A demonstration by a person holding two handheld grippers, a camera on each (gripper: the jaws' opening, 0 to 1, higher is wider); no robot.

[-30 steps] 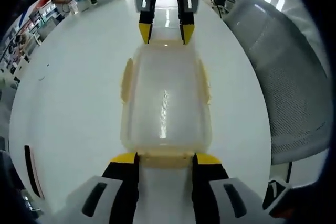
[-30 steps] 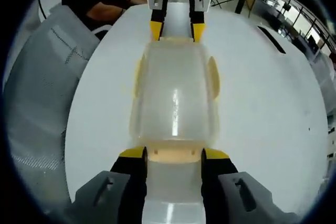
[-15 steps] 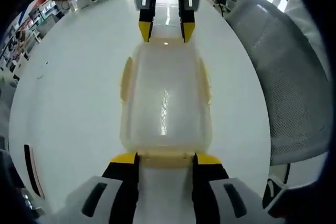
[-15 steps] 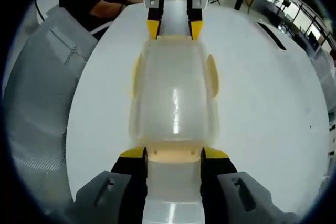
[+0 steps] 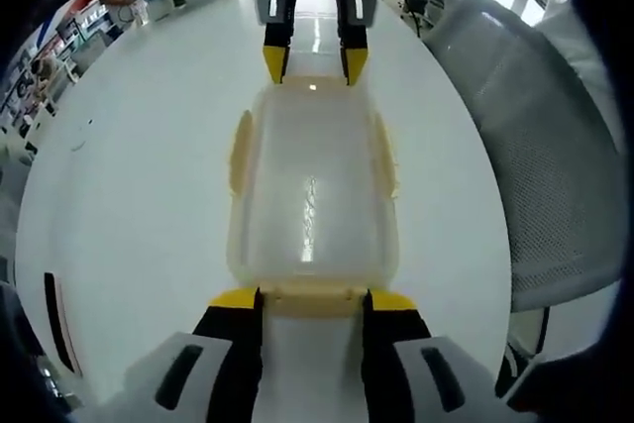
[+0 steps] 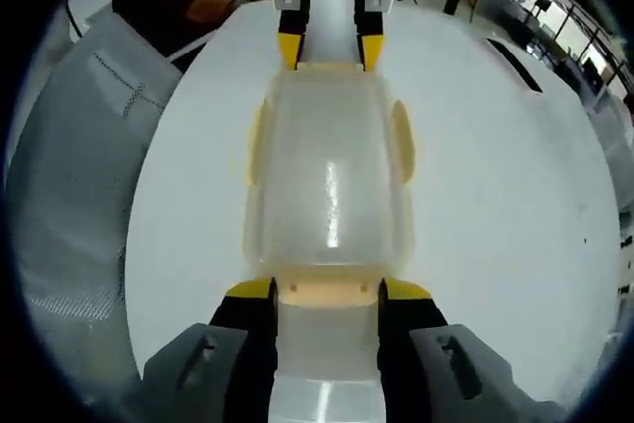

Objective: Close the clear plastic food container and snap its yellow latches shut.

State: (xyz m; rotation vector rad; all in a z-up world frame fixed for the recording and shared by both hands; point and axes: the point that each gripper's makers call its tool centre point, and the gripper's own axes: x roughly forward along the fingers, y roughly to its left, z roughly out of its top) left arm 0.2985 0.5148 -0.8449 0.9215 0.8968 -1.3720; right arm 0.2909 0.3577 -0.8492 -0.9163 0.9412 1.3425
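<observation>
Container (image 5: 311, 195) lidded at frame centre on white table (image 5: 129, 175), left gripper (image 5: 311, 297) spread astride its near end latch (image 5: 311, 299), right gripper (image 6: 328, 289) spread likewise at opposite end, grey chair (image 5: 535, 146) at right.

L tongs (image 5: 312, 296) straddle container (image 5: 310, 195) end latch (image 5: 312, 300).

Container (image 5: 312, 190) on table (image 5: 129, 175), between left gripper (image 5: 309, 301) and right gripper (image 5: 313, 58).

lighting: bright, even, overhead; glare streak on my container lid (image 5: 310, 215); edges bowed by fisheye; centre sharp.
</observation>
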